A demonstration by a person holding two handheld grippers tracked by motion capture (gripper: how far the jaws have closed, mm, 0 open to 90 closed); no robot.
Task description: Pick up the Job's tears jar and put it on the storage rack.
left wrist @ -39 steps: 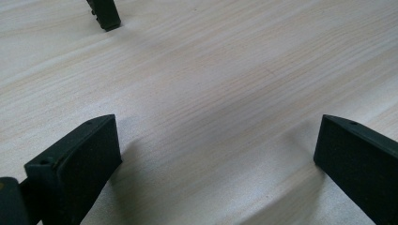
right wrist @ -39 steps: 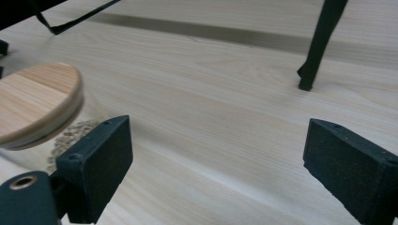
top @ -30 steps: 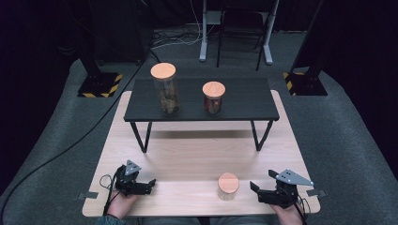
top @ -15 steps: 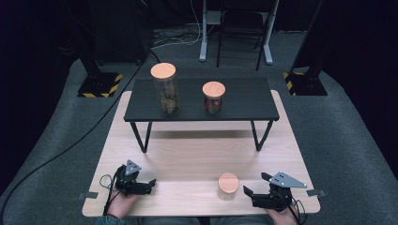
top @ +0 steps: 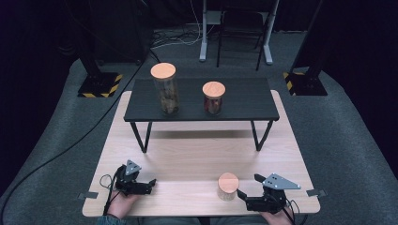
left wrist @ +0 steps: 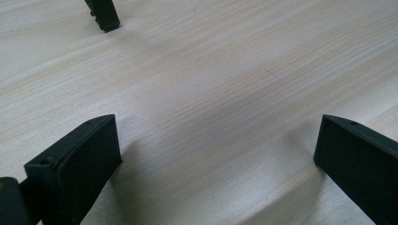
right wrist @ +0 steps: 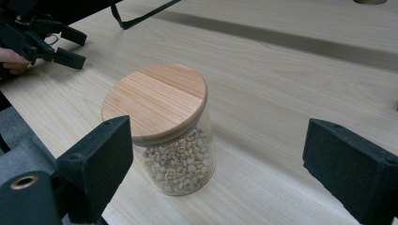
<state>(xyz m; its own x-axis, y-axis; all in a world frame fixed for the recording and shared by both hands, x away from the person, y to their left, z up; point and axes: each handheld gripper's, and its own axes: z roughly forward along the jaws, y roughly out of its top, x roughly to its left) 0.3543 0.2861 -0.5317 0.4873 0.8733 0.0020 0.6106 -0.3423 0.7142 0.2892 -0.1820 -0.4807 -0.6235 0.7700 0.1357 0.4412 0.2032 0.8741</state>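
Since the earlier frames the right gripper (top: 245, 192) has slid leftward along the near edge of the light wood table (top: 197, 154), closing on the small jar (top: 228, 186); the left gripper (top: 149, 184) has held its place.

Room: dark, grey carpet (top: 338, 140), black stands with yellow-black striped bases (top: 99, 86) at both sides, a metal frame (top: 234, 28) at the back. On the light wood table stands a low black table (top: 244, 101) carrying a tall jar (top: 165, 89) and a short jar (top: 213, 97), both with wooden lids.

Small jar: upright near the front edge, right of centre, just beside the right gripper's jaw tips. In the right gripper view it is clear glass (right wrist: 180, 161) under a round wooden lid (right wrist: 155, 101), filled with pale grains; it sits ahead of the jaws, nearer the left one, and whether that jaw touches it cannot be told.

Right gripper: jaws stand wide apart, gripping nothing. Left gripper: jaws wide apart over bare wood, holding nothing.

Cut off or unclear: both hands are cropped at the bottom edge of the high view; the contents of the far jars are not legible. The left gripper view shows a black leg foot (left wrist: 104, 16) at its top. The right gripper view catches the left gripper (right wrist: 75, 47) far off at upper left.
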